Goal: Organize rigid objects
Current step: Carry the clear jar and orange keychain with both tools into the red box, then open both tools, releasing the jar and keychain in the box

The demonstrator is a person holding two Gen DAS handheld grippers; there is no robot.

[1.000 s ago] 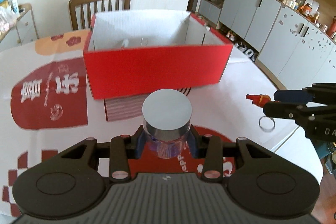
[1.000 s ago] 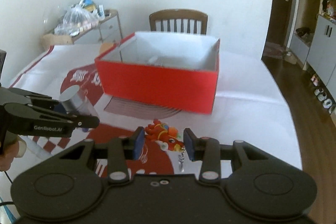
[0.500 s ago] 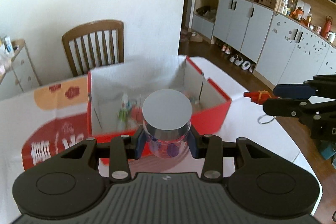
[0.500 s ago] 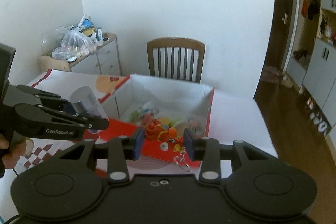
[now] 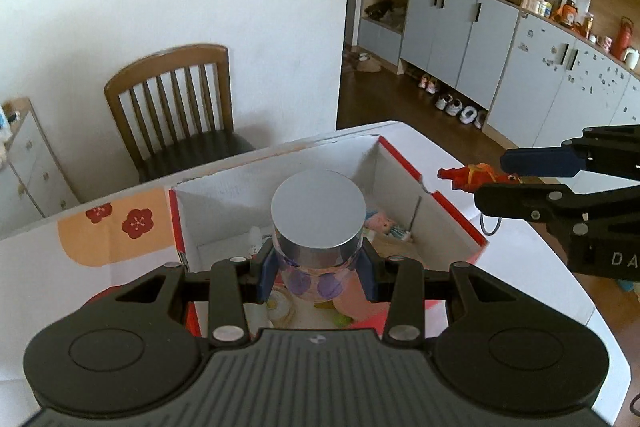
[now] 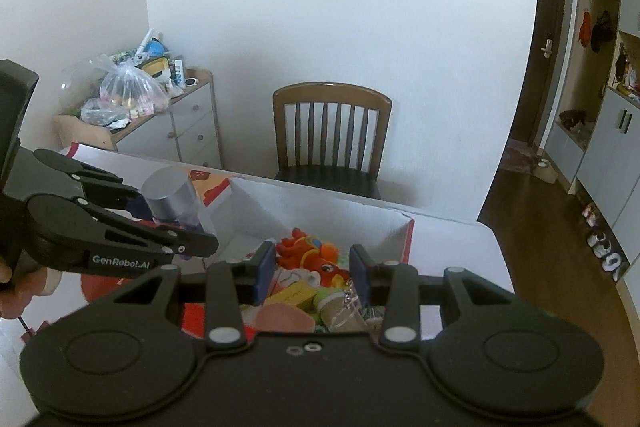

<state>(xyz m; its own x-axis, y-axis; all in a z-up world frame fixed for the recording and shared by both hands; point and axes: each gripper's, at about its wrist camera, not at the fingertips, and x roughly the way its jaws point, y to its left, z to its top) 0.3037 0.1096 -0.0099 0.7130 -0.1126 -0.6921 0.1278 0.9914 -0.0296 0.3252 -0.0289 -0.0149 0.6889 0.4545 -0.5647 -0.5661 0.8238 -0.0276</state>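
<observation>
My left gripper (image 5: pixel 318 273) is shut on a clear jar with a silver lid (image 5: pixel 318 219) and holds it above the open red box (image 5: pixel 456 217). The jar also shows in the right wrist view (image 6: pixel 172 197). My right gripper (image 6: pixel 313 269) is shut on a red dragon toy keychain (image 6: pixel 310 255), with its ring hanging below, over the same box (image 6: pixel 408 247). In the left wrist view the toy (image 5: pixel 466 175) sits at the box's right edge. The box holds several small toys.
The box stands on a white table with a red-patterned cloth (image 5: pixel 112 231). A wooden chair (image 6: pixel 332 131) stands behind the table. A drawer unit with bags (image 6: pixel 132 115) is at the left. Grey cabinets (image 5: pixel 460 35) line the right wall.
Both grippers have risen and moved forward from in front of the box to above its open top, each still holding its object.
</observation>
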